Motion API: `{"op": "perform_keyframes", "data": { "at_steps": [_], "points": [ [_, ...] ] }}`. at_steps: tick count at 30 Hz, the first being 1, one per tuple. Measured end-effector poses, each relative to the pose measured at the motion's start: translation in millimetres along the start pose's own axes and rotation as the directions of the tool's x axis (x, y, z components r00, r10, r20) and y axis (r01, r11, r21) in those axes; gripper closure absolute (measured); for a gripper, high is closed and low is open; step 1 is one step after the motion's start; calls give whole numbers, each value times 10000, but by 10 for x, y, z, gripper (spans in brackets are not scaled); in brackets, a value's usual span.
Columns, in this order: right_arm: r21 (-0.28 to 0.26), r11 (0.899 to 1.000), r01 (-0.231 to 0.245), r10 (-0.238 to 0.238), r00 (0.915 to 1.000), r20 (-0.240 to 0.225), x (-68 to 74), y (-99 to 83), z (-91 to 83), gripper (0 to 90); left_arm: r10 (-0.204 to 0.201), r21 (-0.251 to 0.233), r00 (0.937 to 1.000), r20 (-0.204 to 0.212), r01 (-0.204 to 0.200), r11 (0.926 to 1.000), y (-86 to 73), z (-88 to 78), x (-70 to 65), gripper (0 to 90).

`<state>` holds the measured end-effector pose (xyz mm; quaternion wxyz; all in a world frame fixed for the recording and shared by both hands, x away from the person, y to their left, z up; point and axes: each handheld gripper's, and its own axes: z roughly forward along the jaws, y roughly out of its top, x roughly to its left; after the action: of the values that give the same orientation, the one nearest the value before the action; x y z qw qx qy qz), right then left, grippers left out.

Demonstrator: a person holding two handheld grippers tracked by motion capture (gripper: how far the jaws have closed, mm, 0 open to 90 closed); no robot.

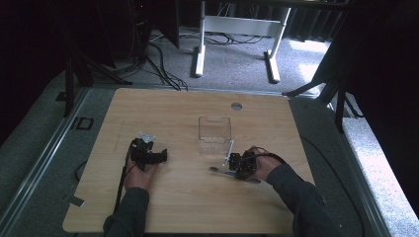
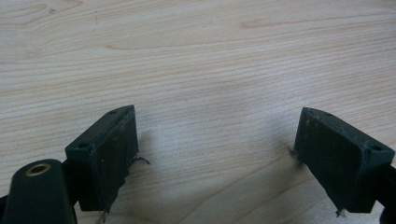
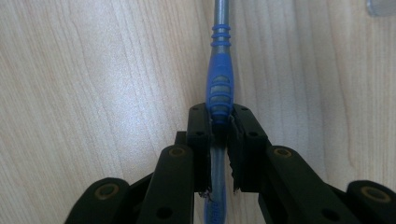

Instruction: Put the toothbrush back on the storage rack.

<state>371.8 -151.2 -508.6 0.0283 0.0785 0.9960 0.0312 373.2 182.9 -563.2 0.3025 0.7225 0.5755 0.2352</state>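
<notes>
A slim handle (image 3: 220,88), grey with blue grip bands and looking like a toothbrush, lies on the wooden table (image 1: 188,197). My right gripper (image 3: 220,114) is shut on it, both pads pressing its blue part. In the high view the handle (image 1: 220,171) stretches leftward under the right gripper (image 1: 239,167), low over the table's right half. My left gripper (image 1: 148,155) hovers over the left half of the table. Its jaws stand wide apart in the left gripper view (image 2: 217,114), with just bare wood between them.
A clear plastic box (image 1: 214,134) stands mid-table, just behind the right gripper. A thin pale rod (image 1: 230,150) slants beside the box. A small clear piece (image 1: 146,135) lies behind the left gripper. A round grommet (image 1: 236,105) sits near the far edge.
</notes>
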Motion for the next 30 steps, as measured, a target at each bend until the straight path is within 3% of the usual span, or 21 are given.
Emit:
{"op": "perform_keyframes", "data": {
  "at_steps": [13, 30],
  "points": [
    [-785, 9962, -380, 389, 9992, 94, -36, -46, -153, 790, 1, 1, 10000, -2, -1, 10000, 0, 0, 0, 139],
    [-1919, 9772, -904, 984, 9946, 330, -83, -130, -341, 790, 1, -1, 10000, -1, -1, 10000, 0, 0, 0, 139]
  ]
}}
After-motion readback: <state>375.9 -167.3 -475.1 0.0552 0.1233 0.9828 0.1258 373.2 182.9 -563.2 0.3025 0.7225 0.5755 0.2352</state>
